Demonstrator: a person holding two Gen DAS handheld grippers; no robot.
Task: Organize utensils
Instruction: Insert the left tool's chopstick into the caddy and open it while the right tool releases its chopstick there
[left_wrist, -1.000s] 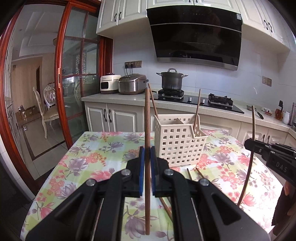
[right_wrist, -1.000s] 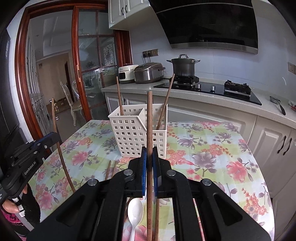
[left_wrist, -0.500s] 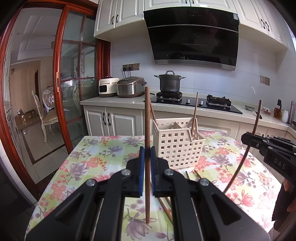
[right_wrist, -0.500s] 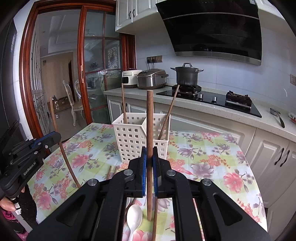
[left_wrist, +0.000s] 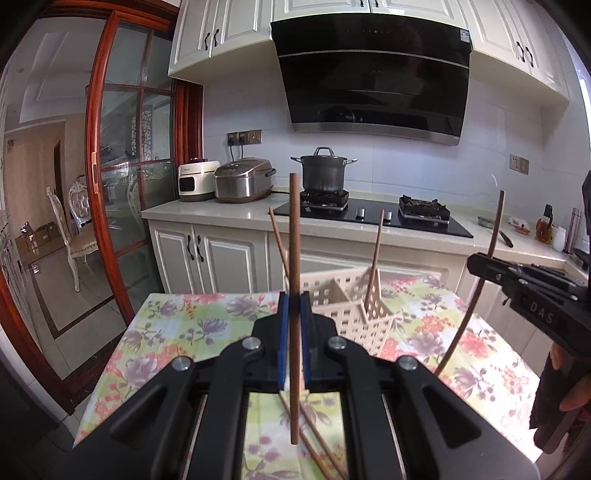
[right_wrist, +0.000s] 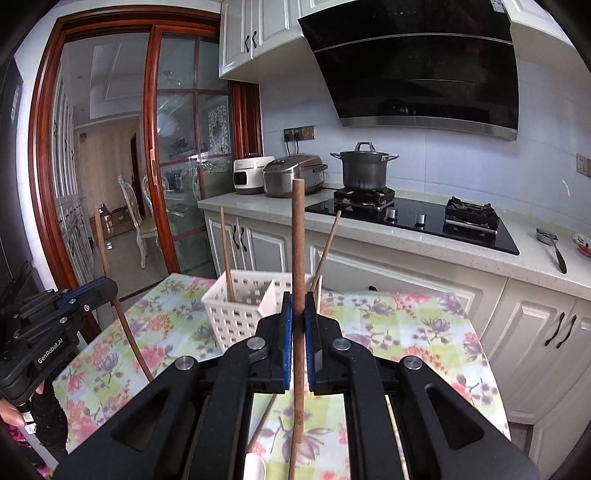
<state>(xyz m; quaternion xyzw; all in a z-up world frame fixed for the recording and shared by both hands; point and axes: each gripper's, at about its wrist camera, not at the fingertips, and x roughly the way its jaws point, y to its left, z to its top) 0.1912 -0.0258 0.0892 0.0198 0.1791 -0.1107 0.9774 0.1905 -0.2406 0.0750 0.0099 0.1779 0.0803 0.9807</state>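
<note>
Above the floral-clothed surface (left_wrist: 173, 332), the left gripper (left_wrist: 294, 325) clamps one upright brown wooden chopstick (left_wrist: 294, 258) between closed fingers. At its three o'clock, the right gripper (right_wrist: 298, 332) pinches another brown wooden chopstick (right_wrist: 297, 240), near the white perforated plastic basket (right_wrist: 236, 314).

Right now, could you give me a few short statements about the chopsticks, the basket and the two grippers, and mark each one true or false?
1. The left gripper is shut on an upright chopstick. True.
2. The right gripper is open and holds nothing. False: it is shut on its own chopstick.
3. The white slotted basket already holds two chopsticks. True.
4. The basket lies tipped on its side. False: it stands upright on the floral tablecloth.
5. The lidded pot sits on the table. False: it sits on the stove burner.
</note>
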